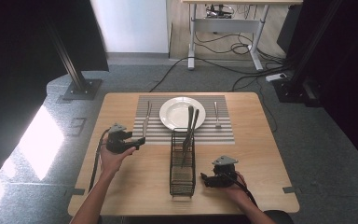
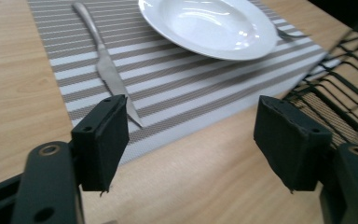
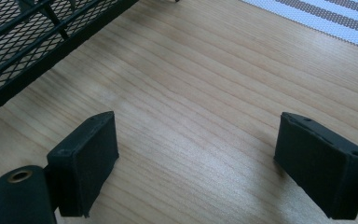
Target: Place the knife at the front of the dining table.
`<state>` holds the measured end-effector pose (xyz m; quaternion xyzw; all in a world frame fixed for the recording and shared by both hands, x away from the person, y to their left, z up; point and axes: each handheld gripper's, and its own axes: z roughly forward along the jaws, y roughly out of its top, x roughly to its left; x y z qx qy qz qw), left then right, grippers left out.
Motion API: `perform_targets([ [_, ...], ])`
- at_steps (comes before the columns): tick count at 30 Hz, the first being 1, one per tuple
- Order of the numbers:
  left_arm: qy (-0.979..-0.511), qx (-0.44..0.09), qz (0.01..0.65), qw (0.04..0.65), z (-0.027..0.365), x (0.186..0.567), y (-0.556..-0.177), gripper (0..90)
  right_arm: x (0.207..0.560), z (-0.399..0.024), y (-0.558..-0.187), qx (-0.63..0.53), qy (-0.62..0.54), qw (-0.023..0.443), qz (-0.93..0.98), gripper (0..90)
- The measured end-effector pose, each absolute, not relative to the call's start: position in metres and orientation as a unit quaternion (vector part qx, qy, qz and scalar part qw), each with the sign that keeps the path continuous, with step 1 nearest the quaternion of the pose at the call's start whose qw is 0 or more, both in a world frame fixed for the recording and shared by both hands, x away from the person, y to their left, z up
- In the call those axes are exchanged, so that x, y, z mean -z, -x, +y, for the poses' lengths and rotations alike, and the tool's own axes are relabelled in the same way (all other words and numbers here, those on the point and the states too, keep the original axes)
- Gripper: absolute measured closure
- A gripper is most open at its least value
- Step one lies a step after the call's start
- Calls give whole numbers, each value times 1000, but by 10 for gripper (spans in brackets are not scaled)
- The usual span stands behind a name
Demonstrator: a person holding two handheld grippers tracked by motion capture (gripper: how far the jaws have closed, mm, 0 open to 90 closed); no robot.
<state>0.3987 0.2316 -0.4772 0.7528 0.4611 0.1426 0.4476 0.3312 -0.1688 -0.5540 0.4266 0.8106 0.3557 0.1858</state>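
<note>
A silver knife lies on the striped placemat, left of a white plate; a fork lies to the plate's right. My left gripper is open just short of the knife's blade tip. Nothing sits between its jaws in the left gripper view, where the left gripper hovers over the placemat's near edge. A black wire cutlery basket stands mid-table with two utensils leaning out. My right gripper rests open beside the basket's right side, over bare wood.
The basket's mesh wall is close to the right gripper's left jaw, and the basket also borders the left gripper's right side. Bare wooden tabletop spreads right of the basket. A desk with cables stands on the floor beyond the table.
</note>
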Motion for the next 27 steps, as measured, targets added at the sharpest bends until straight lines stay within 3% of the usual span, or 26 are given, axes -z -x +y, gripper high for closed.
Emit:
perform_targets([
  [17,-772,-124,428,454,233,483,-326,227,554,-171,-331,-354,-425,183,813,130],
  [27,-776,-130,423,449,232,485,-325,230,554,-171,-331,-357,-426,184,811,128],
])
